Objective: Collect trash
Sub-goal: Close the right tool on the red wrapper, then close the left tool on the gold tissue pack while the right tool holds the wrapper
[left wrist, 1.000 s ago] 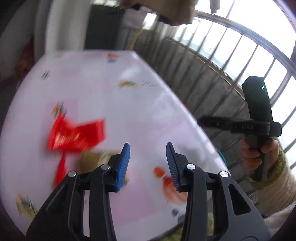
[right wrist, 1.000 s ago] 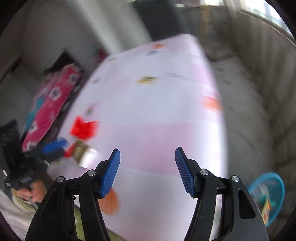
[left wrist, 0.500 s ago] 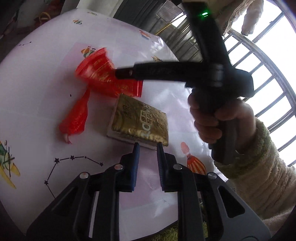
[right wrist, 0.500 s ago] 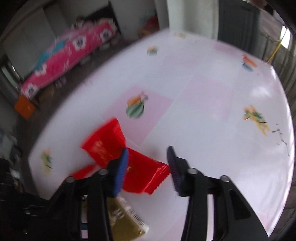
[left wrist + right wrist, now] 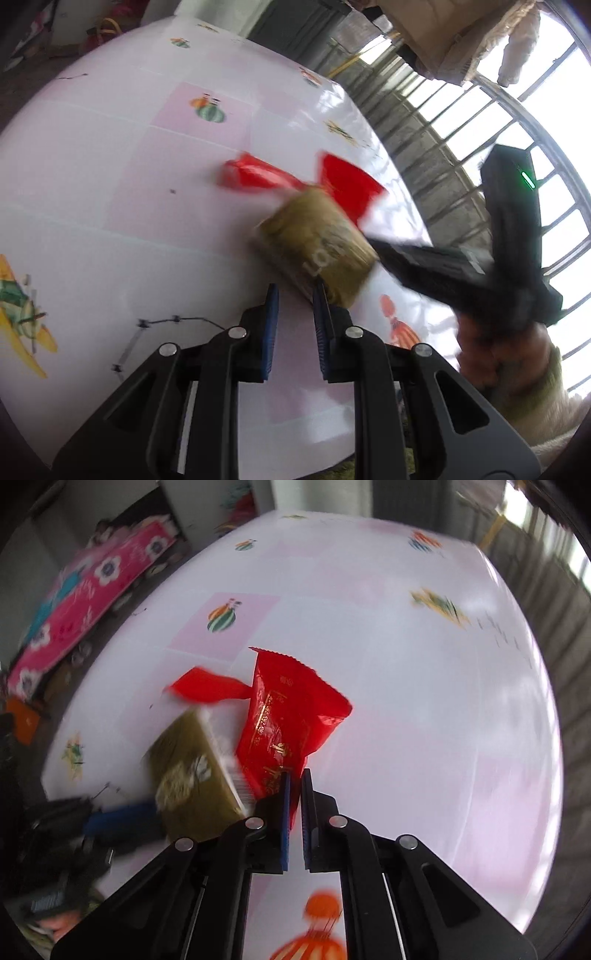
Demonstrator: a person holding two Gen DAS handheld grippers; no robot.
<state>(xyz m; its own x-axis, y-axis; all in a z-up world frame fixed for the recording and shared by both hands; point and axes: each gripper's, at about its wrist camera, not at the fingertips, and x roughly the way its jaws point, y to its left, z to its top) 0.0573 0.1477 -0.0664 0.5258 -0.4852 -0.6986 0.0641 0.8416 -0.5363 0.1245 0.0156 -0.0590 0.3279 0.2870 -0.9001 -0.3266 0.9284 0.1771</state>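
My right gripper [image 5: 293, 777] is shut on the lower edge of a red foil wrapper [image 5: 288, 716] with gold print, which also shows in the left wrist view [image 5: 347, 188]. A second, twisted red wrapper [image 5: 207, 688] lies just beyond it on the table [image 5: 424, 701]. A flat gold packet [image 5: 188, 764] lies to the left, and it also shows, blurred, in the left wrist view [image 5: 317, 247]. My left gripper [image 5: 295, 299] has a narrow gap between its fingers and holds nothing, its right fingertip close to the packet's near corner. The right gripper's body [image 5: 480, 266] reaches in from the right.
The round table has a white and pink cloth with small cartoon prints. A grey wall and window railing [image 5: 461, 122] run along its right side. A pink flowered cushion [image 5: 85, 590] lies on the floor to the left.
My right gripper has closed on the red wrapper and pulled it toward the right. My left gripper has opened slightly, and the gold packet now sits to its right.
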